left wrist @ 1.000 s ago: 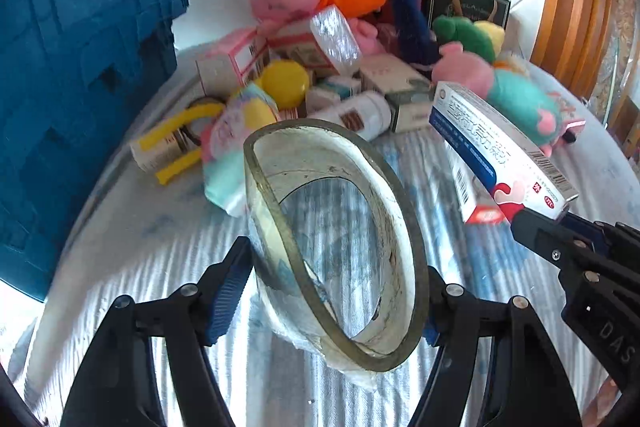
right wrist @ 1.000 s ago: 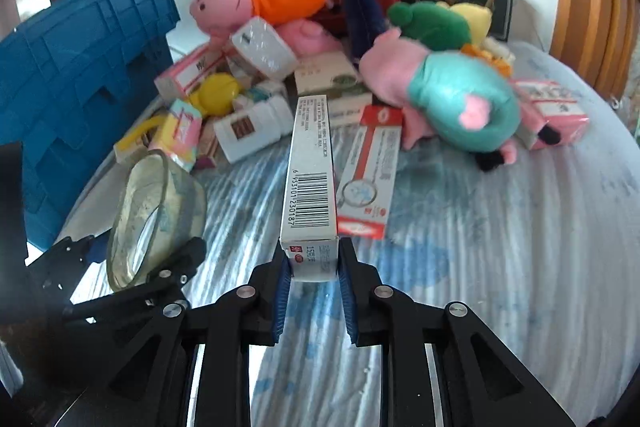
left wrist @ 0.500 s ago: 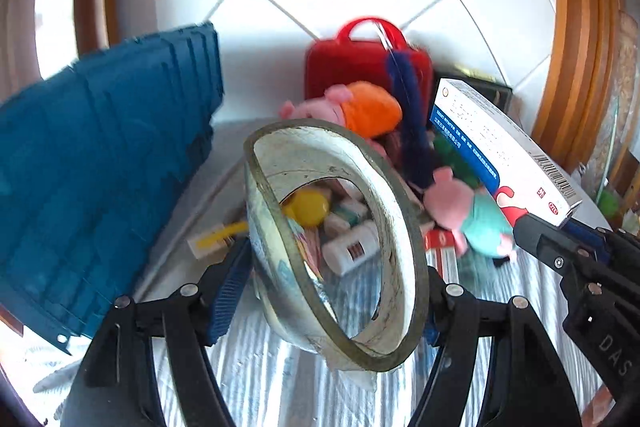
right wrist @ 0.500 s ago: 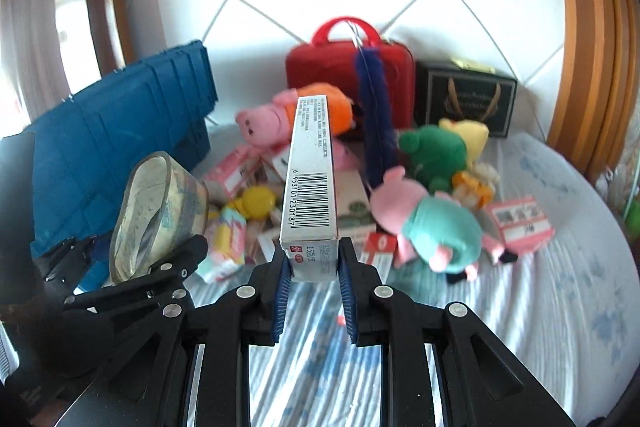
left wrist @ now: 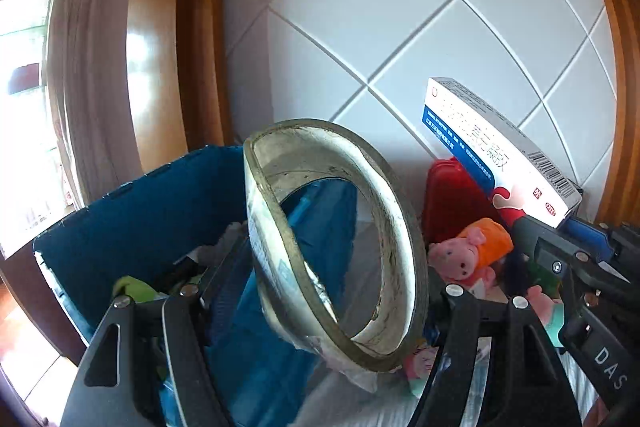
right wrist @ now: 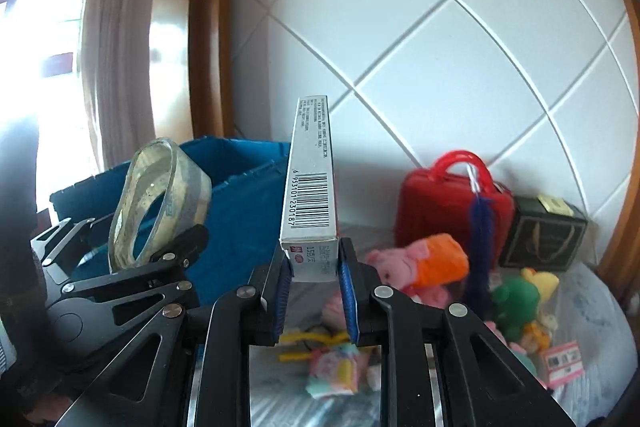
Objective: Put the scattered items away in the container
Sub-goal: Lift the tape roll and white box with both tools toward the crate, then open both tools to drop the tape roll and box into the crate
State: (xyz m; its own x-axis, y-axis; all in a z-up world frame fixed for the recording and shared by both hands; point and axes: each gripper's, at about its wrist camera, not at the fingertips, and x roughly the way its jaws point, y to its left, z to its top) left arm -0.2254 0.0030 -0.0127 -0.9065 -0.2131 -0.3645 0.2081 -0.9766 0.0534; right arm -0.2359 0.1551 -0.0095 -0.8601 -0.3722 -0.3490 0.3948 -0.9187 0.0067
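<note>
My left gripper (left wrist: 336,287) is shut on a roll of clear tape (left wrist: 280,227) and holds it raised, over the near rim of the blue container (left wrist: 132,211). The tape roll (right wrist: 160,203) and container (right wrist: 240,195) also show in the right wrist view. My right gripper (right wrist: 314,291) is shut on a long white medicine box (right wrist: 310,187), held upright in the air to the right of the container. That box (left wrist: 496,151) also shows in the left wrist view. The container holds some items, partly hidden.
On the striped bed lie a pig plush in orange (right wrist: 424,267), a green plush (right wrist: 516,299), small boxes (right wrist: 560,363) and a pastel pack (right wrist: 336,367). A red case (right wrist: 452,203) and black box (right wrist: 540,239) stand against the tiled wall (right wrist: 440,47).
Both grippers rose and swung left toward the blue container with their loads. The views tilted up from the bed's pile to the wall and the container's open top.
</note>
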